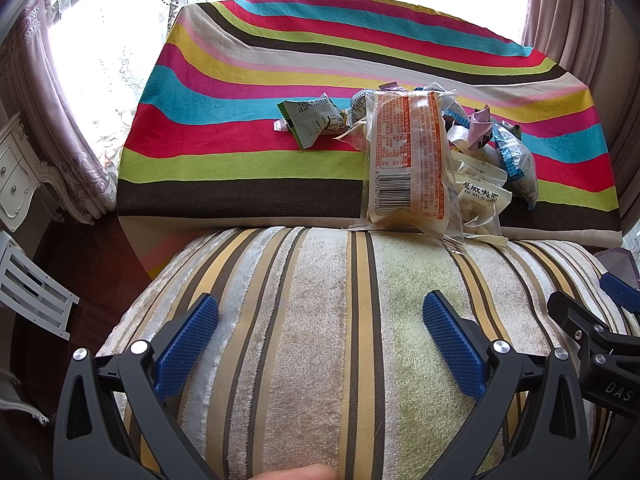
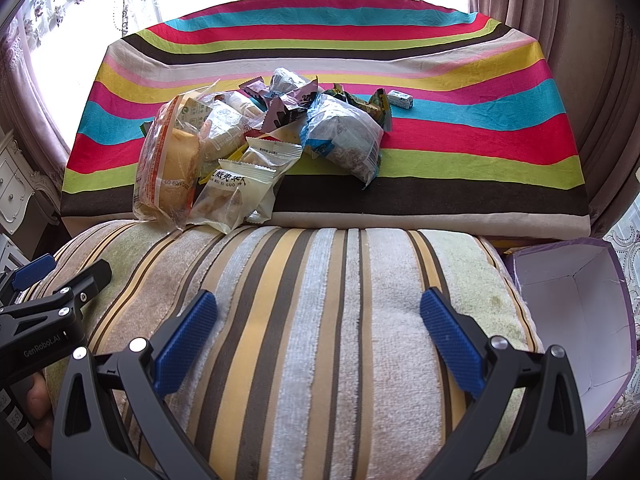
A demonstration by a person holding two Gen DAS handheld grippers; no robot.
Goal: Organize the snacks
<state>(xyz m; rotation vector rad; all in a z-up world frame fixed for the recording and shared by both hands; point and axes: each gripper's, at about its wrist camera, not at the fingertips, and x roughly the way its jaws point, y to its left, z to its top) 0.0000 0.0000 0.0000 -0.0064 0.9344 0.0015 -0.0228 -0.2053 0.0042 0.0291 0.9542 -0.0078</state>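
Observation:
A heap of snack packets lies on the rainbow-striped cloth (image 1: 248, 92). Nearest me is a long clear bread pack with orange print (image 1: 404, 160) (image 2: 168, 164), its end overhanging the striped cushion (image 1: 320, 320). Beside it are white nut packets (image 2: 240, 184) (image 1: 480, 196), a blue-and-white bag (image 2: 348, 140) (image 1: 516, 160), a green packet (image 1: 316, 120) and a small wrapped candy (image 2: 400, 100). My left gripper (image 1: 320, 308) and my right gripper (image 2: 320, 304) both hover open over the cushion, short of the heap, with nothing between their blue pads.
An open purple cardboard box (image 2: 576, 312) with a white inside stands right of the cushion. Pink curtains (image 1: 568, 12) and bright windows close the back. A white dresser (image 1: 16, 176) and a white slatted piece (image 1: 36, 292) stand at the left on dark floor.

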